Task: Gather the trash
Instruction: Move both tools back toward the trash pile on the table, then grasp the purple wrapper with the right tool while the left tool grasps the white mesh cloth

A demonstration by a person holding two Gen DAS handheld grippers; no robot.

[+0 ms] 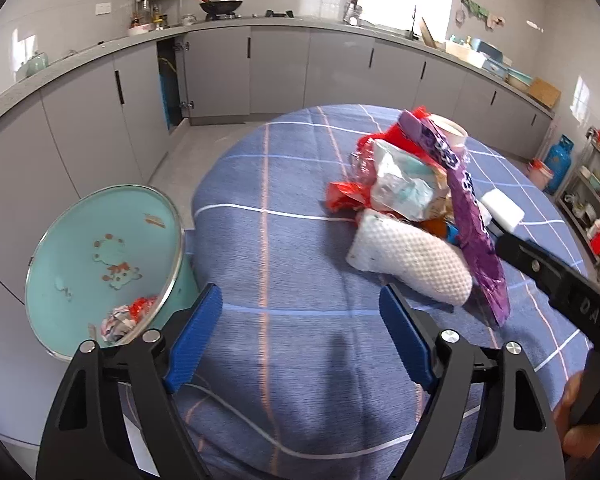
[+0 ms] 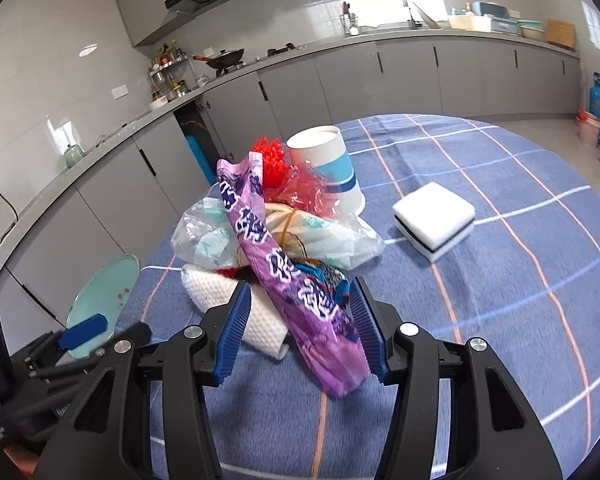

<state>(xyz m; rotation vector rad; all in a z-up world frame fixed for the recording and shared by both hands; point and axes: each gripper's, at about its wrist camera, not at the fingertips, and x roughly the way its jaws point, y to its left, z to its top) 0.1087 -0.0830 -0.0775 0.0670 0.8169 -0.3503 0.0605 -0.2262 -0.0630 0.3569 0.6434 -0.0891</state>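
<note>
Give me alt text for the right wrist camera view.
The right hand-held gripper holds a purple snack wrapper between its blue pads above a blue checked tablecloth. Behind lie a white mesh cloth, crumpled plastic bags, a paper cup and a white sponge.

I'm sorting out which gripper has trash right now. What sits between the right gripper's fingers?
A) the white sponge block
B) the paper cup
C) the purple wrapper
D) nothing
C: in the right wrist view the purple wrapper runs between the right gripper's blue fingers, while the cup and sponge block sit apart on the tablecloth.
</note>
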